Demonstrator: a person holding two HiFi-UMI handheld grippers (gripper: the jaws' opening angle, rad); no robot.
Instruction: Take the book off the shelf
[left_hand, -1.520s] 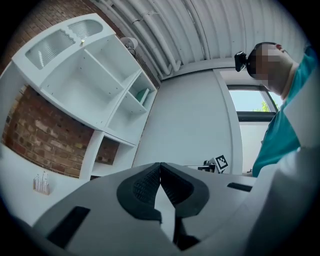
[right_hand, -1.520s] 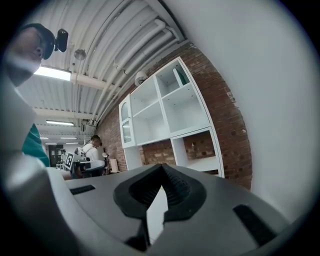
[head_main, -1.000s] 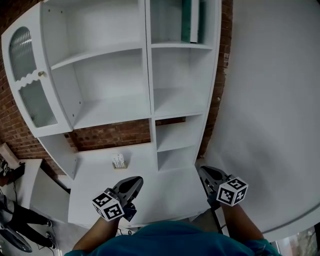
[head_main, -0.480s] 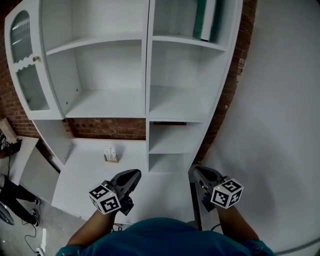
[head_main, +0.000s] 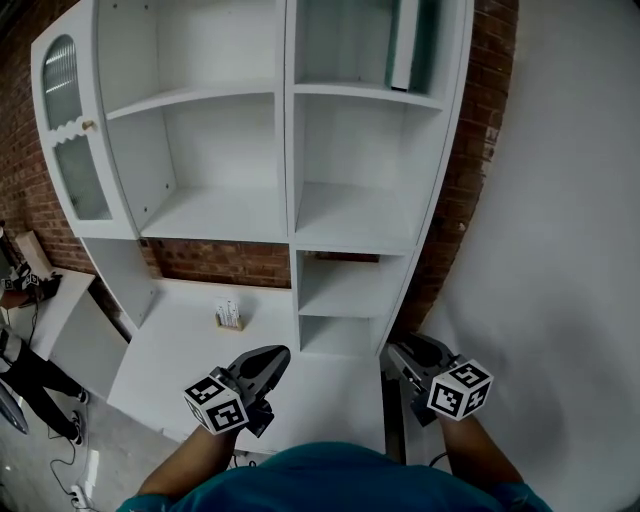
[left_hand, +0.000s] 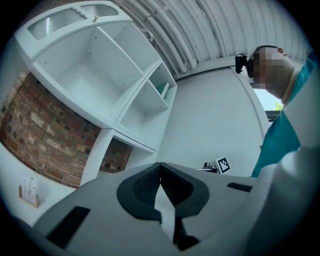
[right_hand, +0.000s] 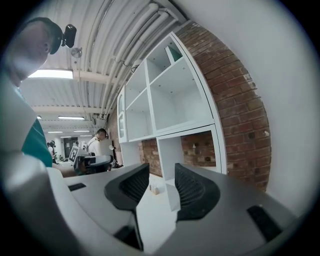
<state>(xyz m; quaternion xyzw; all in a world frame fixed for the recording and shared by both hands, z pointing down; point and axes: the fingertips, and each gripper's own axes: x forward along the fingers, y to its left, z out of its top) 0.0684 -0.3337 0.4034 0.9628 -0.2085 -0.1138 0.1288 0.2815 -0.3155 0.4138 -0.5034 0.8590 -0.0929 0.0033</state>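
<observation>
The book (head_main: 403, 45) is found standing upright in the top right compartment of the white shelf unit (head_main: 288, 190), at the upper centre-right of the head view, near that compartment's right-hand wall. It is not touched by either gripper; both are held low, at the bottom of the frame, well apart from it. Open room is noted between the grippers and the shelf's front edges.

The left gripper (head_main: 272, 358) is seen with its jaws pressed together and nothing between them. The right gripper (head_main: 396, 352) is seen with its jaws opening, already spread, and nothing between them.

A glazed door (head_main: 68, 130) is hung at the unit's left edge, in the upper left. A white desk surface (head_main: 170, 350) is set below it at lower left, and a small holder (head_main: 229, 317) of white items is placed on it. Brick wall (head_main: 225, 262) is exposed behind the unit. The right of the frame is taken up by a plain white wall (head_main: 560, 250).
</observation>
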